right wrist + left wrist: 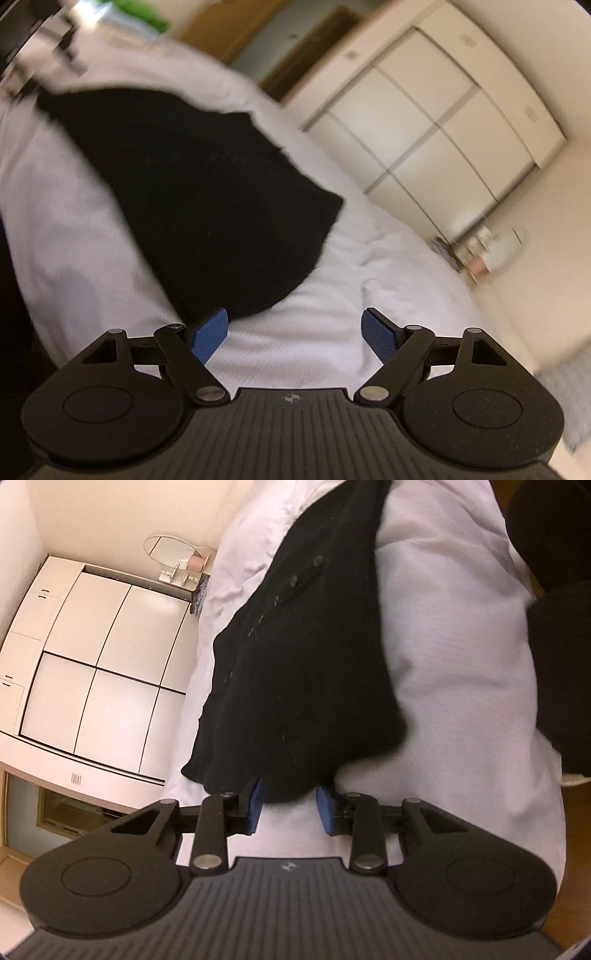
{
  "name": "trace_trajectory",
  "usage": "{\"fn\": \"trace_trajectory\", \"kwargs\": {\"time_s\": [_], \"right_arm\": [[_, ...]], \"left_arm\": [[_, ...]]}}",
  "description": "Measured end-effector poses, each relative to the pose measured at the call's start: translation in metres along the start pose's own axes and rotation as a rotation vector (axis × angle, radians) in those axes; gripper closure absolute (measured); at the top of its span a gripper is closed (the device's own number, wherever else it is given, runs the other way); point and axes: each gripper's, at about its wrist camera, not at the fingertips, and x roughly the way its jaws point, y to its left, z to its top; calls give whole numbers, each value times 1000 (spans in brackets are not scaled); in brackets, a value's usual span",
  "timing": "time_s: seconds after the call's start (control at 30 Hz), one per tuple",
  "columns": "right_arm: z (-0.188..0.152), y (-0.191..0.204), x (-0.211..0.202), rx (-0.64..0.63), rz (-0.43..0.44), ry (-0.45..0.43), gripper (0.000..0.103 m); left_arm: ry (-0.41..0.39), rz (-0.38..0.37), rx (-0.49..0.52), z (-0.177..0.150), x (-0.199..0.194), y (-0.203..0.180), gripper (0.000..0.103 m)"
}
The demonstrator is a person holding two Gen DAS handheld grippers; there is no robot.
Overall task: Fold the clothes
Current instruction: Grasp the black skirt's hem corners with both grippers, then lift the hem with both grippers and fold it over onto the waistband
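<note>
A black knit garment [299, 672] with a row of small buttons lies on a white bed [454, 657]. My left gripper [290, 808] has its blue pads on either side of the garment's near edge, partly closed, with a bunch of the fabric between them. In the right wrist view the same black garment [207, 192] lies spread on the white bed [369, 280]. My right gripper [295, 338] is open and empty, just above the bed, with its left pad [208, 338] at the garment's near edge.
A white wardrobe [99, 657] with sliding doors stands beside the bed, also in the right wrist view [436, 122]. A small table with a round mirror [173, 550] sits by the wall. More dark cloth [557, 627] is at the right edge.
</note>
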Motion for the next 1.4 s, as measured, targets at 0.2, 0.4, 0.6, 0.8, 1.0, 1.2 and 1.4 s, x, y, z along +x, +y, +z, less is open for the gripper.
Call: {"fn": "trace_trajectory", "kwargs": {"time_s": [0.2, 0.4, 0.6, 0.8, 1.0, 1.2, 1.4], "right_arm": [[-19, 8, 44, -217, 65, -21, 33], [-20, 20, 59, -395, 96, -191, 49], [-4, 3, 94, -340, 54, -228, 63], [2, 16, 109, -375, 116, -144, 93], [39, -20, 85, -209, 166, -126, 95], [64, -50, 32, -137, 178, -186, 95], [59, -40, -26, -97, 261, -161, 95]], "left_arm": [[-35, -6, 28, -2, 18, 0, 74], [-70, 33, 22, 2, 29, 8, 72], [-74, 20, 61, 6, 43, 3, 96], [-68, -33, -47, 9, 43, 21, 97], [-113, -28, -251, 20, 9, 78, 97], [-149, -24, -427, 13, -50, 111, 97], [-118, -90, -511, 3, -115, 71, 97]]}}
